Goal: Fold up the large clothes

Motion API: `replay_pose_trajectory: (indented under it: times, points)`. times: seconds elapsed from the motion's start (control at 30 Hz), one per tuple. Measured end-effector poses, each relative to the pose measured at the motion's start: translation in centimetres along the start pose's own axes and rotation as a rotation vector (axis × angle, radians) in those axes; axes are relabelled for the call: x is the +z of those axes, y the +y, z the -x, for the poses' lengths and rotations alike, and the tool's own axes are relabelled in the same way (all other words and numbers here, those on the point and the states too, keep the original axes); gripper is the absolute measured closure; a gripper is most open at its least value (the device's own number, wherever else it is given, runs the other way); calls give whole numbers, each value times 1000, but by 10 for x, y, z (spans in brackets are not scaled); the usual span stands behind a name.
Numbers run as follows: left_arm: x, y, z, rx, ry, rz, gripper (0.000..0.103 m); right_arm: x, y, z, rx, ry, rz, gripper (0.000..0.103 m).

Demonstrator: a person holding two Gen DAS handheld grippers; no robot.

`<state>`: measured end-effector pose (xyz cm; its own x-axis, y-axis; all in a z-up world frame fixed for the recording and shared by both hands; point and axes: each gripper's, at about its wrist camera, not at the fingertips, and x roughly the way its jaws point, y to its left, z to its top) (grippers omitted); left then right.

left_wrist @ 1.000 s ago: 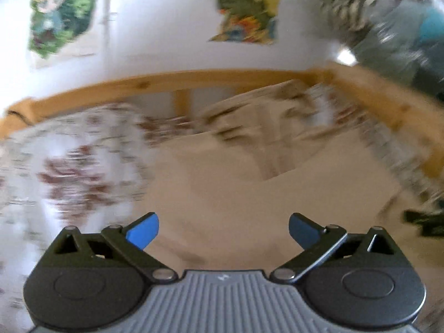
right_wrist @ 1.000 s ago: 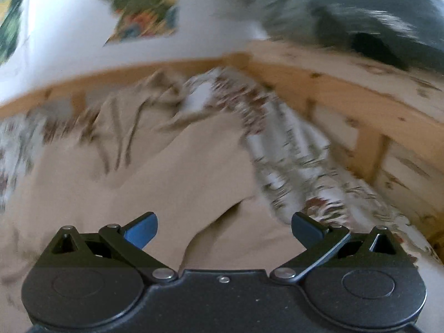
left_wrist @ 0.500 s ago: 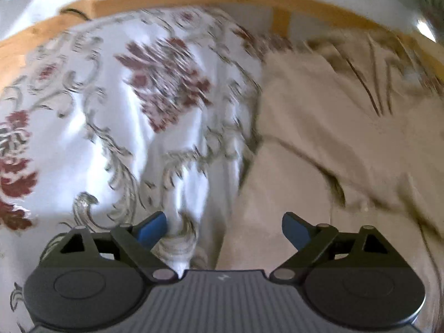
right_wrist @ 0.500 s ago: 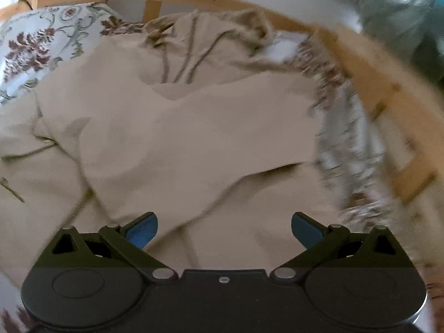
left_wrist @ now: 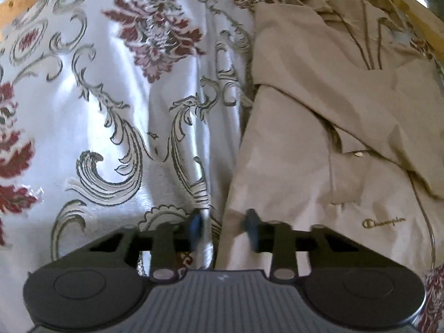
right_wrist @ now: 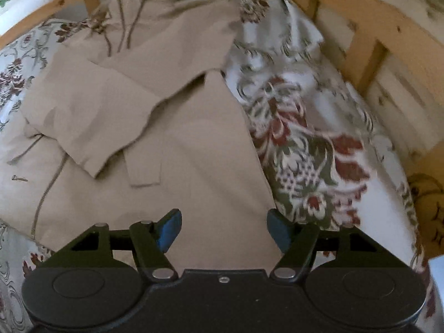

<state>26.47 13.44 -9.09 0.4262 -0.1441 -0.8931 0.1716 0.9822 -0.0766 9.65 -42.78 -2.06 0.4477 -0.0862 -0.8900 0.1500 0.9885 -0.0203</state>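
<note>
Bed: a floral bedspread (left_wrist: pixel 116 88) inside a wooden frame (right_wrist: pixel 369 19) carries the whole garment.
Garment: a beige hooded jacket (left_wrist: pixel 319 127) lies flat, sleeves crossed over its chest, hood towards the headboard rail.
Long axis: it runs straight away from both grippers, hem nearest, hood farthest.
Left gripper (left_wrist: pixel 223 226): jaws closing astride the jacket's left hem corner; pads not yet pressing, as far as can be told.
Right gripper (right_wrist: pixel 223 229): jaws closing, wider apart, with the right hem edge between them, nothing pinched.
Nearer hand: probably the left, its gap being narrower.
</note>
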Motion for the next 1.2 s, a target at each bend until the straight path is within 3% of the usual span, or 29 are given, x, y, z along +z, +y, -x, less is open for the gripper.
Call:
replay_pose_trajectory:
  times: [0.07,0.2,0.3,0.37,0.43,0.47,0.53,0.63,0.73,0.8,0.93,1.03,1.2]
  points:
    - [-2,-1,10,-3,-12,-15,74,-4,-3,5,-20,-27,-2,38]
    - [-2,1,26,-17,-51,-17,71,-13,-7,23,-70,-106,35,24]
    - [0,3,24,-44,-53,-7,71,-16,-22,17,-18,-82,7,26]
    - [-1,2,30,-49,-86,-28,70,-18,-30,7,65,-53,-43,34]
    - [-2,0,38,-68,-139,-49,59,-22,-35,1,101,-42,-79,36]
    - [-2,0,40,-84,-161,-53,47,-24,-35,0,103,-43,-84,36]
    - [-2,-2,38,-95,-181,-59,40,-26,-39,-3,126,-39,-95,41]
    - [-1,-7,23,-95,-132,-80,41,-28,-42,-4,144,-46,-97,46]
    - [-5,-12,11,-86,-66,-127,53,-27,-45,-3,135,-82,-121,56]
    - [-8,-13,13,-90,-75,-147,53,-26,-45,-3,129,-95,-125,61]
    - [-8,-7,16,-141,-73,-95,51,-27,-47,7,130,-105,-99,72]
    - [-8,-11,13,-101,-66,-118,48,-29,-45,17,142,-111,-78,81]
    - [-8,-18,14,-110,-121,-166,44,-33,-37,28,148,-143,-38,83]
